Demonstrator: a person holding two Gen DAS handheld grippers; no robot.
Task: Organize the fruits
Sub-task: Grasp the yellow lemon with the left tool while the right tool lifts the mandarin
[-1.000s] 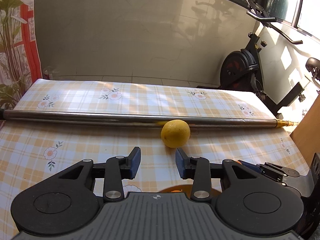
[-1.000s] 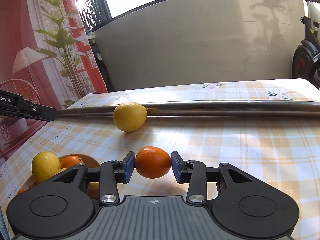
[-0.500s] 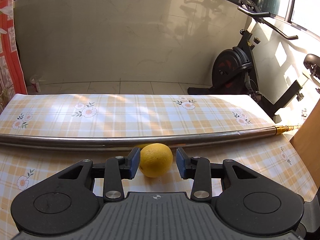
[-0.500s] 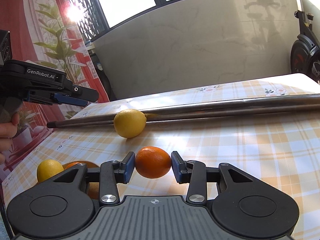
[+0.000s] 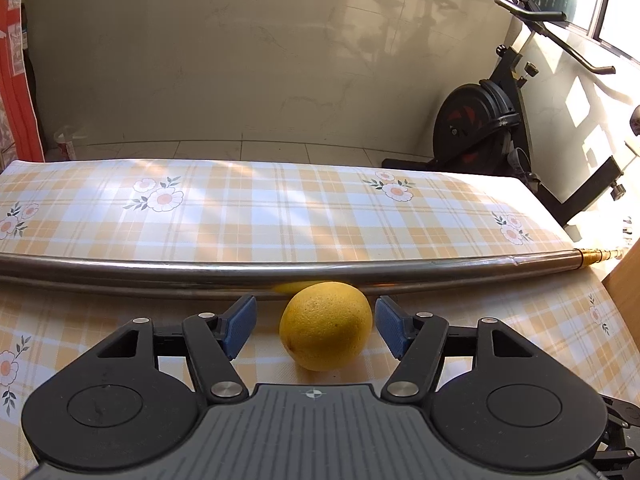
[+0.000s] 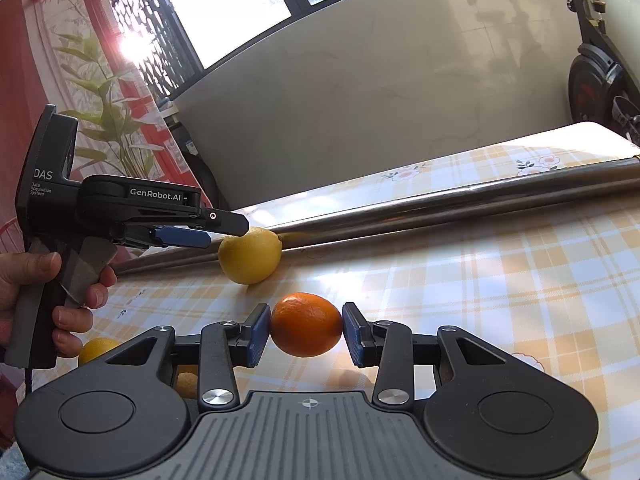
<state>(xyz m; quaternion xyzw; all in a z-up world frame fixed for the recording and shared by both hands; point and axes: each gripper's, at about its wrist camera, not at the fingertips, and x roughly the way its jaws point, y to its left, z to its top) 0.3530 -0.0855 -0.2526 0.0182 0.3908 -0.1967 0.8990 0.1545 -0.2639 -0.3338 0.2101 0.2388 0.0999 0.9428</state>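
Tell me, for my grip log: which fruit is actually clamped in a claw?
The orange, pinched in the right claw. The lemon only sits between the open left claw.

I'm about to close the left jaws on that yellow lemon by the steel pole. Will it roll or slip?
The round yellow lemon rests loose on the smooth plaid tablecloth, so an off-centre nudge would probably roll it. The steel pole right behind may stop it. Its dimpled rind likely grips the blue pads of the open left gripper, so slipping seems unlikely.

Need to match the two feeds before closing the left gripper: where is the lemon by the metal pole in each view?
Left wrist: lemon low centre, between the open left gripper fingers.
Right wrist: lemon left of centre, beyond the held orange.
Shared landmark: metal pole just behind it.
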